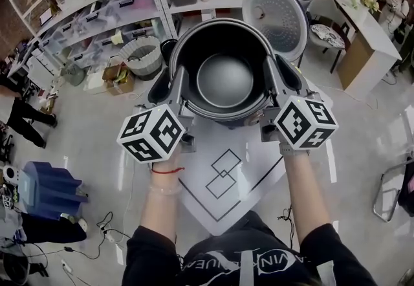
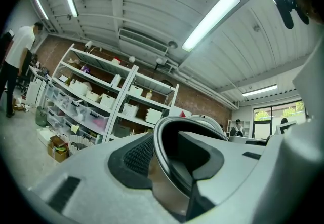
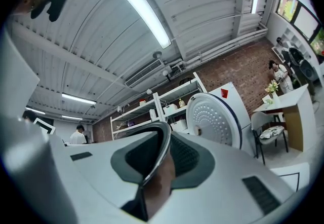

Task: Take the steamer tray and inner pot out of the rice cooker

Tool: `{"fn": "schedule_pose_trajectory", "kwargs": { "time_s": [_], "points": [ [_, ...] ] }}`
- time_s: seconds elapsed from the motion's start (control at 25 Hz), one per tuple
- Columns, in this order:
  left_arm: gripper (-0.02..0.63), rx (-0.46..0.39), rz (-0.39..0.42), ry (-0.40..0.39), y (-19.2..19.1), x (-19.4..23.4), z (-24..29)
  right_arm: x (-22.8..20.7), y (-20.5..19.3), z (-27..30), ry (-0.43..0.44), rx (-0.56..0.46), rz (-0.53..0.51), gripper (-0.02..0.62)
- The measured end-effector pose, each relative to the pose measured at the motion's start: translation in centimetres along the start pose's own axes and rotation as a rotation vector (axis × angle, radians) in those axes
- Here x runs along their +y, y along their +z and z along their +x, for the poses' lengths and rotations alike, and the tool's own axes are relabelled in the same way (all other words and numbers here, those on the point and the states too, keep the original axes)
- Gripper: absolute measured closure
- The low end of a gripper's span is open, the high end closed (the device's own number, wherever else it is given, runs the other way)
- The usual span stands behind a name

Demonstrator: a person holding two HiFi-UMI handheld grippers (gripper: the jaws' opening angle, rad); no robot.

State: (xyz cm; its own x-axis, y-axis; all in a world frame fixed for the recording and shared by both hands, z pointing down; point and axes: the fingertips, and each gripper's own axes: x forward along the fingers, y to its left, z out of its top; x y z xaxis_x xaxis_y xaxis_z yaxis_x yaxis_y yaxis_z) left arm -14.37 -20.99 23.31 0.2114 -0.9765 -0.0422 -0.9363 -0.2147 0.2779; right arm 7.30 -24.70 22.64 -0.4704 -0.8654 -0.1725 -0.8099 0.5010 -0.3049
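1. The pot [image 1: 225, 71] is held at the middle of the head view, mouth up. Its dark inside and round grey bottom are seen from above.
2. The left gripper [image 1: 171, 84] is clamped on the pot's left rim. In the left gripper view the gripper [image 2: 167, 152] is seen with one jaw inside the pot [image 2: 163, 187] and the other against the outer wall. The jaws are held partly apart by the wall, and both pads are pressed on it.
3. The right gripper [image 1: 278, 77] is clamped the same way on the opposite rim. In the right gripper view the gripper [image 3: 162, 159] is seen with the pot's [image 3: 161, 182] thin rim and shiny wall nipped between its two dark pads.
4. Both grippers are pointed roughly level, away from the person, one on each side of the pot.
5. The cooker's lid [image 1: 277, 10] is stood open behind the pot, to the right. Its dotted inner face is shown in the right gripper view [image 3: 212, 119].
6. Whether the pot's base is clear of the cooker cannot be told, since the body is covered by the pot.
7. A white surface [image 1: 194, 171] marked with black square outlines is seen below the grippers, and shelves [image 1: 97, 13] are seen beyond to the left.
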Motion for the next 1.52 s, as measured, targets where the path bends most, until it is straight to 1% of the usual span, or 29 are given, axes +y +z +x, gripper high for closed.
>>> {"fn": "schedule_pose_trajectory", "kwargs": {
  "time_s": [0.24, 0.44, 0.92, 1.16, 1.52],
  "points": [
    [0.471, -0.001, -0.001, -0.023, 0.2, 0.0, -2.9, 2.2, 0.1, -2.5, -0.015, -0.014, -0.012, 0.522],
    [0.471, 0.021, -0.009, -0.049, 0.0, 0.2, -4.9, 4.0, -0.1, -4.5, -0.042, -0.014, -0.015, 0.522],
    [0.471, 0.069, -0.038, -0.081, -2.0, 0.6, -10.4, 6.9, -3.1, -10.2, -0.105, 0.023, 0.017, 0.52],
    [0.471, 0.116, -0.054, -0.092, -4.2, 1.3, -12.2, 7.6, -5.5, -12.4, -0.144, 0.053, 0.037, 0.52],
    [0.471, 0.208, -0.091, -0.086, -9.7, 2.4, -14.0, 6.8, -10.5, -15.1, -0.183, 0.127, 0.07, 0.52]
  ]
}}
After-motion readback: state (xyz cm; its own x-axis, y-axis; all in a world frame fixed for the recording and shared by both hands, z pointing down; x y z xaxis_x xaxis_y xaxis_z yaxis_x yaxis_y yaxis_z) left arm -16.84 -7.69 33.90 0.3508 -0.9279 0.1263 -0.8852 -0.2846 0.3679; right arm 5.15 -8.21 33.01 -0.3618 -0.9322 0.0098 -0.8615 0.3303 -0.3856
